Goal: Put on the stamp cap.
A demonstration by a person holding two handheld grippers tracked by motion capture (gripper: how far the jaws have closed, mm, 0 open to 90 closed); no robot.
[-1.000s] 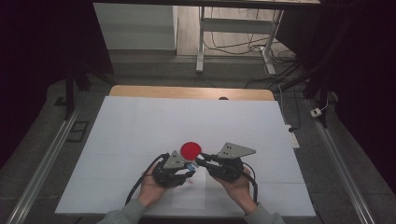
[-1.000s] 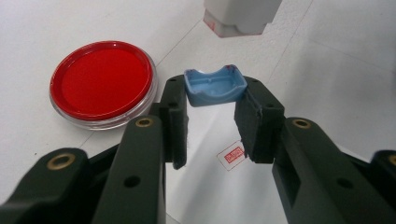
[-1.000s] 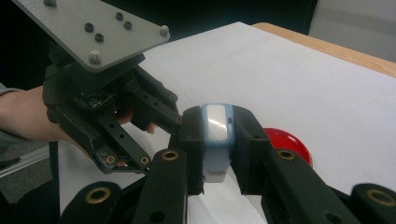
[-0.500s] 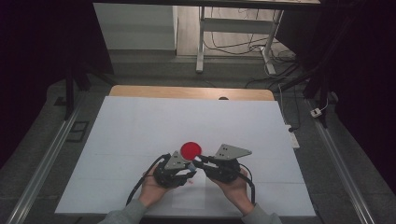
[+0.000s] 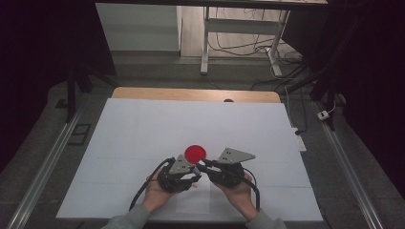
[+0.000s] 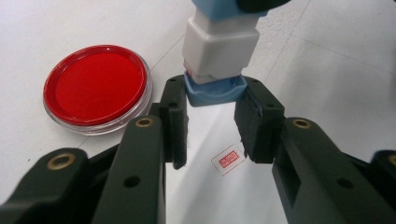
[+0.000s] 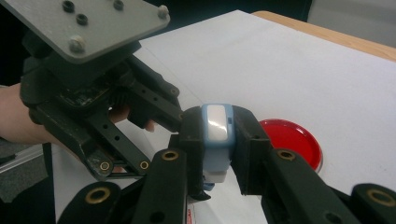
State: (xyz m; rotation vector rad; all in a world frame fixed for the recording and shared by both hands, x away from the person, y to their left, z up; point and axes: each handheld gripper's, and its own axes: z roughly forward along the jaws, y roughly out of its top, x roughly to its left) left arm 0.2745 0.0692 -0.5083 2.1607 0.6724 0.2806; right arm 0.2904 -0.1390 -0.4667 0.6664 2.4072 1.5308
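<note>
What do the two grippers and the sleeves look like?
Both the left gripper and the right gripper are black, with brass-coloured rivets and squarish black fingers. A grey three-cornered plate tops each, and a black cable trails back. The sleeves are grey-green.

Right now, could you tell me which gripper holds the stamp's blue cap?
The left gripper pinches the cap; the right gripper grips the stamp body instead.

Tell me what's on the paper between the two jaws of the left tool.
A small red stamped mark sits on the white paper in the left gripper view; farther up, the stamp's blue cap is clamped between the pads.
</note>
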